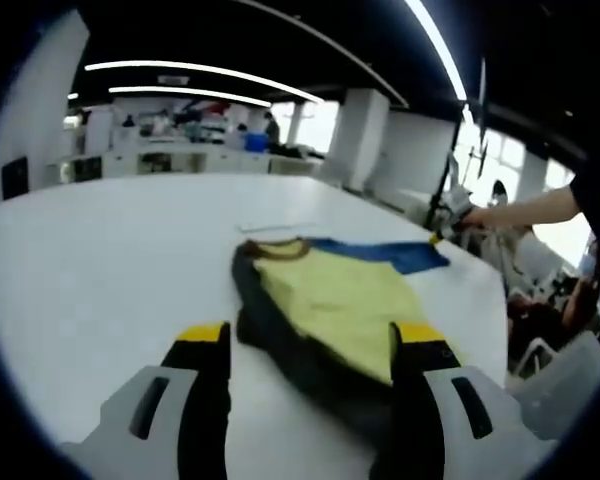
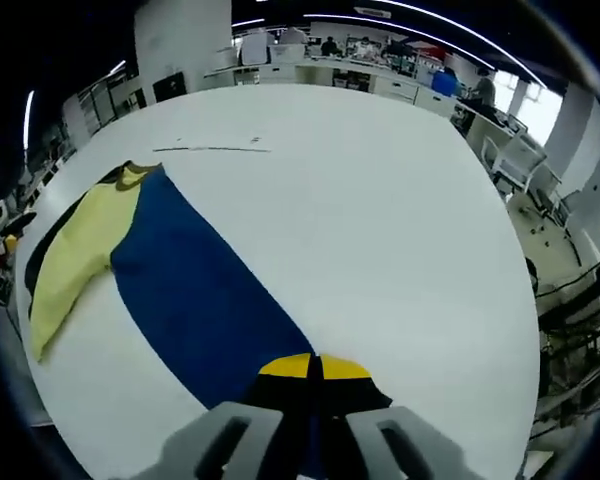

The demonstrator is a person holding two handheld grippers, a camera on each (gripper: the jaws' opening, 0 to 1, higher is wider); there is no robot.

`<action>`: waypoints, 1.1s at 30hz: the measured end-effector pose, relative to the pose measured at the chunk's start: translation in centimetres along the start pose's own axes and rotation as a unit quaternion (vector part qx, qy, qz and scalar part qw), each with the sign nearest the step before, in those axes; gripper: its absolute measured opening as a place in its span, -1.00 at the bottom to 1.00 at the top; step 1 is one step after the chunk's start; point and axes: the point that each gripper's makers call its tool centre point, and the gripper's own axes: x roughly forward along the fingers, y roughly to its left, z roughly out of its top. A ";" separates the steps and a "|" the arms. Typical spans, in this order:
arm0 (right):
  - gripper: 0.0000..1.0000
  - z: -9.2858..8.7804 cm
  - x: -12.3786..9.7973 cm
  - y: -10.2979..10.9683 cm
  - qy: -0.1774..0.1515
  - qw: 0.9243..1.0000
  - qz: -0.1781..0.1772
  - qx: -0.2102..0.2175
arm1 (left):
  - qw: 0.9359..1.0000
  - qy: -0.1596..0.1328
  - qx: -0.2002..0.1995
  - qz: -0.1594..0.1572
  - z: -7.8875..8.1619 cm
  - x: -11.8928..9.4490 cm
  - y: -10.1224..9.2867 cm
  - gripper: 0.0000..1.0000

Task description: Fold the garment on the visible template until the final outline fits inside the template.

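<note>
Pinching the blue sleeve [image 2: 195, 290], the right gripper [image 2: 315, 368] stretches it for folding; the left gripper [image 1: 310, 345] waits spread over the garment [image 1: 330, 300] on the table [image 1: 110, 250].

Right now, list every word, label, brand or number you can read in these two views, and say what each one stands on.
None can be read.
The garment, with its yellow, dark and blue panels, shows no print or label.
The white table carries a thin dark line, not lettering.
Background desks and equipment are too small and blurred to read.
</note>
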 end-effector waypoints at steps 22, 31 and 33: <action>-1.00 -0.2 1.6 -0.8 0.015 0.999 -0.028 0.002 | 1.000 0.009 -0.020 0.003 -1.5 0.3 0.0 0.20; -0.62 0.5 0.2 -0.2 -0.025 0.999 -0.019 0.006 | 1.000 0.006 -0.026 -0.001 -1.6 0.2 -0.2 0.21; -0.48 0.5 -0.1 0.0 -0.031 0.999 -0.017 0.004 | 1.000 0.006 -0.026 -0.002 -1.6 0.2 -0.3 0.21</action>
